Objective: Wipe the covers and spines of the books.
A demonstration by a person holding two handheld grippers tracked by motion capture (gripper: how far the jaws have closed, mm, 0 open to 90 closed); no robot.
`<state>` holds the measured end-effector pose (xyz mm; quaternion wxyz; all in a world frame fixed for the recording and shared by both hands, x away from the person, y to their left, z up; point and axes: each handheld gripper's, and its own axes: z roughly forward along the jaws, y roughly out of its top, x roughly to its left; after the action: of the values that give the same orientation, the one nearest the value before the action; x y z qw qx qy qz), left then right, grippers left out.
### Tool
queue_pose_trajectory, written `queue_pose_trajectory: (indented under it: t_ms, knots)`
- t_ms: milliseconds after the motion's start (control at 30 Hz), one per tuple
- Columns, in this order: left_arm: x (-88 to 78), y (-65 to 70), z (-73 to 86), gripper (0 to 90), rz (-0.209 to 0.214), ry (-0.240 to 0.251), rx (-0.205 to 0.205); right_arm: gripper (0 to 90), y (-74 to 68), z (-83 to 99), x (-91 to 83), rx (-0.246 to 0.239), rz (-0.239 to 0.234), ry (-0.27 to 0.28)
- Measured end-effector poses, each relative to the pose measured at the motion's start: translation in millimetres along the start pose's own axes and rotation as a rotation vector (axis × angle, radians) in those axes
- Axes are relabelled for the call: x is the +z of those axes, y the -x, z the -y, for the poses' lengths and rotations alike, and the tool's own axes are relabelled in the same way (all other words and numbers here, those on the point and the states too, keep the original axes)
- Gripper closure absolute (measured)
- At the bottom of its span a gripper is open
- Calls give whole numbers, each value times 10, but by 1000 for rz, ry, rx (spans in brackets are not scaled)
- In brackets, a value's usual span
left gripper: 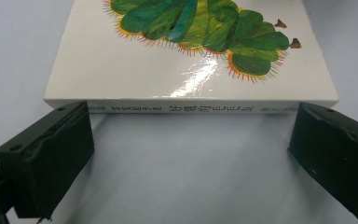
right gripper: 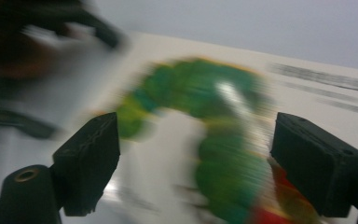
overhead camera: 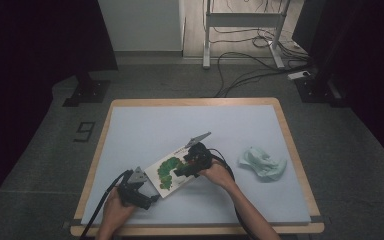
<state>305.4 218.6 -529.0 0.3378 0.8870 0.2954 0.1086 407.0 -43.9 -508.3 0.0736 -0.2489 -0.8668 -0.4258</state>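
Observation:
A white picture book (overhead camera: 167, 172) with a green caterpillar on its cover lies flat on the pale blue table mat (overhead camera: 145, 130). My left gripper (overhead camera: 150, 199) is at the book's near corner, open. In the left gripper view the book's spine (left gripper: 191, 108) runs just beyond the two wide-apart jaws of the left gripper (left gripper: 191, 154), which hold nothing. My right gripper (overhead camera: 186, 169) hovers over the book's right part, open. The right gripper view is blurred: the caterpillar cover (right gripper: 205, 121) lies under my spread jaws, and the other hand with its gripper (right gripper: 23, 60) shows at upper left.
A crumpled pale green cloth (overhead camera: 262, 163) lies on the mat to the right of the book. The table's wooden rim (overhead camera: 290, 135) frames the mat. Cables (overhead camera: 240, 70) and a desk frame (overhead camera: 242, 22) are on the floor beyond the table.

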Motion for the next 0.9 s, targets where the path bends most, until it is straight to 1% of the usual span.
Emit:
queue_pose_trajectory:
  t_ms: [33, 67, 100, 167, 233, 267, 333, 400, 433, 467, 500, 533, 633, 767, 900]
  knots:
    - [1, 1, 0, 0, 0, 1, -1, 163, -60, -33, 10, -16, 17, -7]
    - [-1, 1, 0, 0, -1, 0, 0, 165, -139, -69, 24, -51, 105, -1]
    - [0, 1, 1, 0, -1, 0, 1, 164, -201, -106, 35, -75, 153, -4]
    - [-1, 2, 1, 0, -1, 0, 1, 151, -253, -162, 59, -90, 158, -11]
    - [0, 2, 1, 0, -1, 0, 0, 135, -252, -181, 77, -117, 206, -34]
    - [-1, 1, 1, 0, -2, 0, 2, 134, -233, -172, 82, -123, 221, -44]
    - [0, 1, 1, 0, 0, 1, 0, 129, -172, -135, 87, -110, 244, -62]
    - [0, 2, 1, 0, -1, 0, 0, 116, -98, -83, 90, -113, 278, -80]
    - [0, 1, 1, 0, 0, 0, 1, 100, -64, -56, 95, -114, 299, -88]
    - [0, 1, 1, 0, 0, 0, 0, 65, -34, -31, 98, -111, 323, -97]
    - [0, 1, 1, 0, 0, 0, 0, 32, -3, -10, 93, -96, 332, -90]
    - [-1, 0, 1, 0, -1, -1, 2, 24, 30, 7, 82, -74, 330, -86]
    - [-1, -1, 0, 0, -1, -1, 2, 18, 118, 42, 45, -49, 325, -75]
    - [-1, 0, 0, 0, -1, -1, 1, 30, 189, 72, 33, -2, 269, -64]
    - [-1, 0, 0, 0, -1, -1, 1, 34, 191, 75, 48, -3, 258, -52]
